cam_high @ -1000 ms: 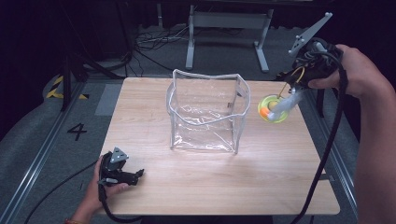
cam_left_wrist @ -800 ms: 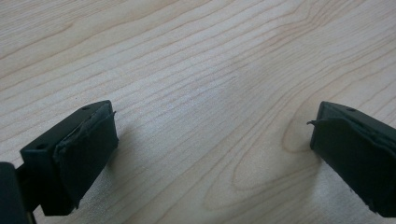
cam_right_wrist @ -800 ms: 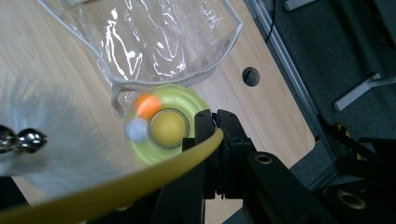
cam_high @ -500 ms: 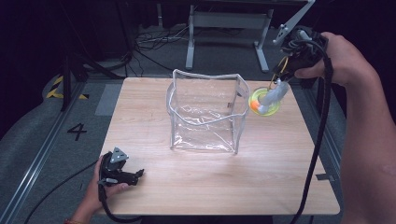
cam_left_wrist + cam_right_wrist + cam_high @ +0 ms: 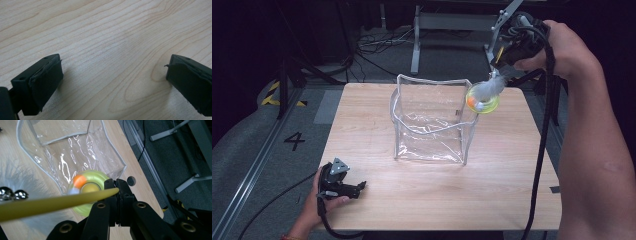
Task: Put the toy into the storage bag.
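I hold two grippers over one wooden table (image 5: 432, 200). My left gripper (image 5: 360, 186) rests low at the near left corner of the table, my hand (image 5: 314, 210) wrapped round it; in the left gripper view its two black jaws stand wide apart with bare wood grain between them and nothing held.

My right gripper (image 5: 116, 192) is raised over the far right part of the table, my right hand (image 5: 562, 47) gripping it from above. In the right gripper view its jaws are pressed together on the end of one yellow stick (image 5: 57, 203), which runs off to the left edge of that view. Beyond the stick hangs the toy (image 5: 482, 97): one yellow-green disc with one orange spot on it, a tuft of pale grey fluff beside it, and two small silver bells (image 5: 11, 193) at the left. From the high view the toy hangs in the air just at the right upper rim of the one clear bag (image 5: 429, 122), which stands open and upright in the middle of the table with a pale trim along its edges. I cannot tell whether the toy touches that rim.

One dark cable (image 5: 539, 150) trails down from my right gripper.
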The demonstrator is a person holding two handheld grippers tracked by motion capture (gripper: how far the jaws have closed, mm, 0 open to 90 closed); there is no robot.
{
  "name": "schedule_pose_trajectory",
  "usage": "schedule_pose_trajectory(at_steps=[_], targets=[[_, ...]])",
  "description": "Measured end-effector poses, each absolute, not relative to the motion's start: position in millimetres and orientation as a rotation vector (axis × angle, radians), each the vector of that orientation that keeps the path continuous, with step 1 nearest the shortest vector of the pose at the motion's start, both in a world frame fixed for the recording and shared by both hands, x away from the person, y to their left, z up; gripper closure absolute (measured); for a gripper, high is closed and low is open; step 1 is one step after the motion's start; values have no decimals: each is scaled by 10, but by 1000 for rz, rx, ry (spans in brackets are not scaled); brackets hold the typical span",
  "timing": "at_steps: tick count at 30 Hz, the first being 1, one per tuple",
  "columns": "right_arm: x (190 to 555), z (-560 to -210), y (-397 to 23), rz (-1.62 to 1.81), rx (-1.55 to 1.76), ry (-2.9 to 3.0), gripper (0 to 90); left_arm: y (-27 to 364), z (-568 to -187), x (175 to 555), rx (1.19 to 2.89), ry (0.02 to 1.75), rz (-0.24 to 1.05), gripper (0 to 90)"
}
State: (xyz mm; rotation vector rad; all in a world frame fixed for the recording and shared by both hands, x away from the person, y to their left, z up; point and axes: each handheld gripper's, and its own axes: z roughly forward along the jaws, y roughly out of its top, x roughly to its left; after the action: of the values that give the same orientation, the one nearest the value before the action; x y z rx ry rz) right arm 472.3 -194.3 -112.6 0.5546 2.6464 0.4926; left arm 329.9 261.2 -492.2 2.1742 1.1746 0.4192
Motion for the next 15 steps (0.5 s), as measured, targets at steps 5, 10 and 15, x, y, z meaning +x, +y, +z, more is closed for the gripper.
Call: schedule_pose_trajectory(at_steps=[5,10,15], targets=[[4808,-1175,-1852,496,562,2649,884,2612,-4922,3300,2174,1174,419,10],[4878,-1218,-1757,500,564,2646,884,2604,-4923,3304,2173,1178,416,5],[4947,-1248,-1671,502,582,2633,884,2604,-4923,3303,2173,1179,416,6]])
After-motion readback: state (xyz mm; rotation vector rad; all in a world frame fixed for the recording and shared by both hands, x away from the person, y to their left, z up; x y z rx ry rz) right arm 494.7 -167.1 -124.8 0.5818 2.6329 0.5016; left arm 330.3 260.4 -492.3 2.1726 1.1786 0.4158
